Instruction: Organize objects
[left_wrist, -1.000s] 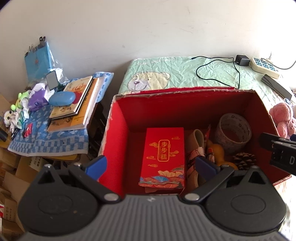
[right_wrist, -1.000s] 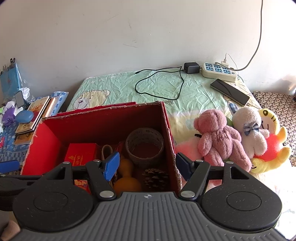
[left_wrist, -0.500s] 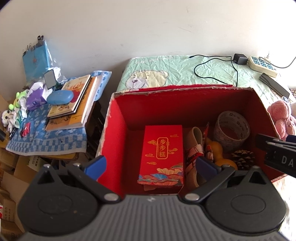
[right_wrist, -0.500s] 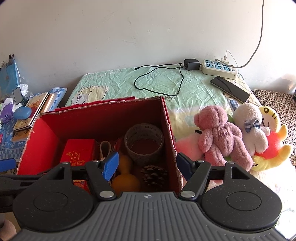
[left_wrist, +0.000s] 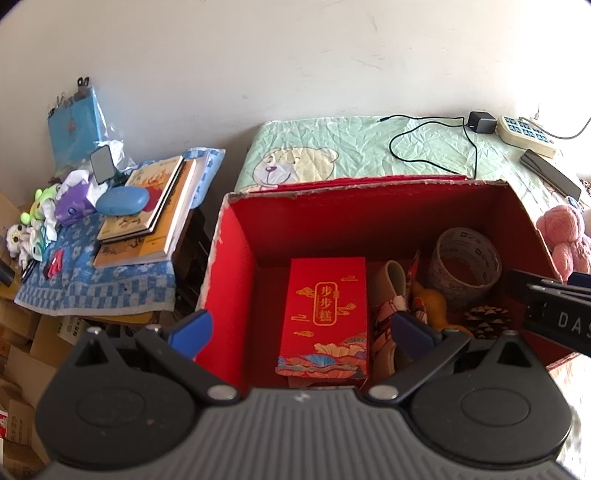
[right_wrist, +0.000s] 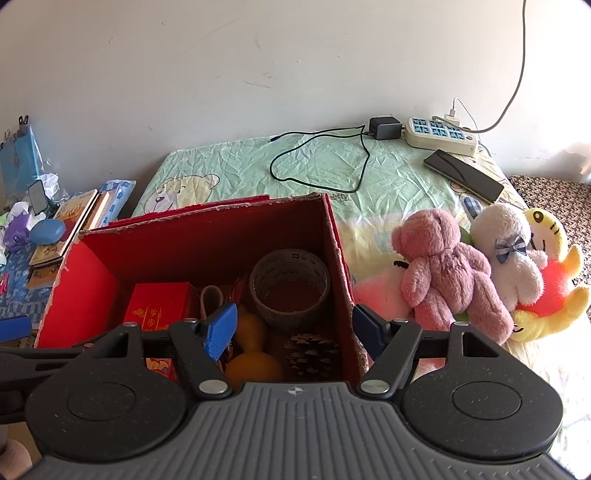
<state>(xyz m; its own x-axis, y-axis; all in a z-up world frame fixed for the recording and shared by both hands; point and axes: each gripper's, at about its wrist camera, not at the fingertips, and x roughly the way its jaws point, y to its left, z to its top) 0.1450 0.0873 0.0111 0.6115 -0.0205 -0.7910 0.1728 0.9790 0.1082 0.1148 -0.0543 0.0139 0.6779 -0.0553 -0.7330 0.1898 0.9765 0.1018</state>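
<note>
Over the near edge of the bed, one open red box (left_wrist: 236, 273) sits with two grippers above its near rim. Going left to right inside it: one red packet (left_wrist: 325, 314) lying flat with its long axis running from near wall to far wall, one beige strap roll (left_wrist: 391, 280) partly covered, one orange gourd (right_wrist: 251, 354) with its neck pointing toward the far wall, one pine cone (right_wrist: 312, 352) in the near right corner and one tape roll (right_wrist: 290, 288) standing on its rim behind it. The left gripper (left_wrist: 301, 334) is spread wide and empty above the packet; the right gripper (right_wrist: 293, 332) is likewise wide and holds nothing, above the gourd and cone. Right of the box, three plush toys lie on the bed: one pink bear (right_wrist: 447, 273), one white (right_wrist: 506, 251), one yellow (right_wrist: 554, 280) cut partly from sight behind the others
</note>
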